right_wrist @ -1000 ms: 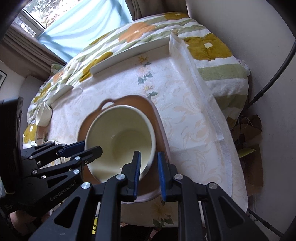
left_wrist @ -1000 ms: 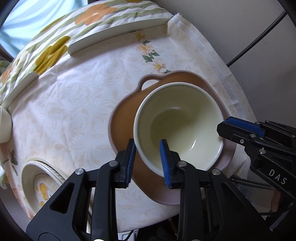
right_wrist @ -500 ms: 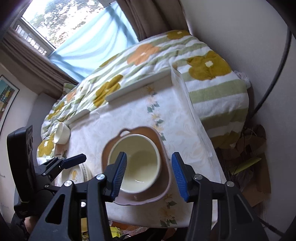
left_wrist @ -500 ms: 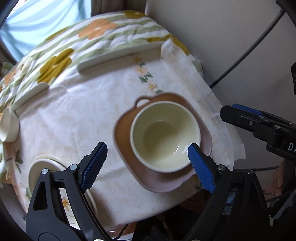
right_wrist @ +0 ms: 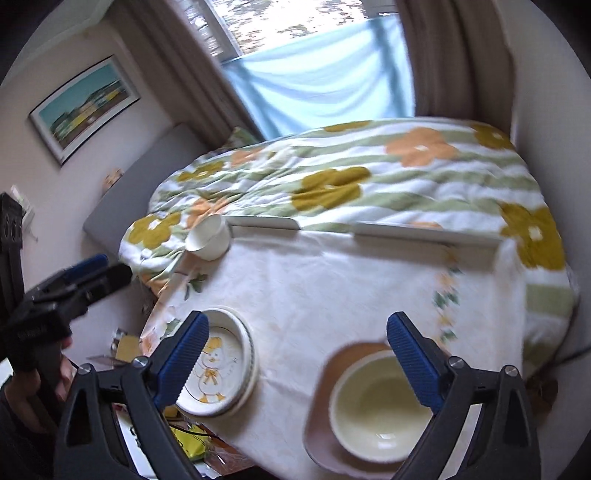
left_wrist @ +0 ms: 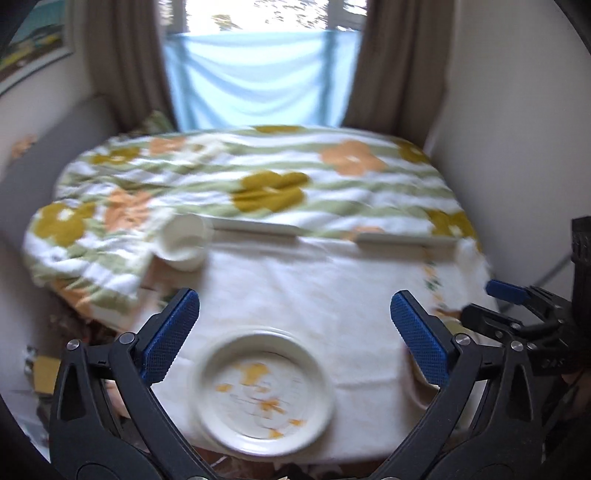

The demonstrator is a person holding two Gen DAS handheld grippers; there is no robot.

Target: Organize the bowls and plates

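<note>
Both my tongs, left tongs (left_wrist: 293, 341) and right tongs (right_wrist: 295, 354), are wide apart and hold nothing, and the duck plate (right_wrist: 218, 363) near the table edge (right_wrist: 236, 448) could get bumped off.

Light: daylight is admitted through the window (left_wrist: 266, 14), blown out.
Blur: motion smear is seen throughout.
Edges: bent by fisheye, dark corners.

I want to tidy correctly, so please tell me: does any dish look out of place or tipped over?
Yes. The small white cup lies on its side at the far left edge of the table, half on the blanket. The bowl sits upright in the brown plate, and the duck plate lies flat.
</note>
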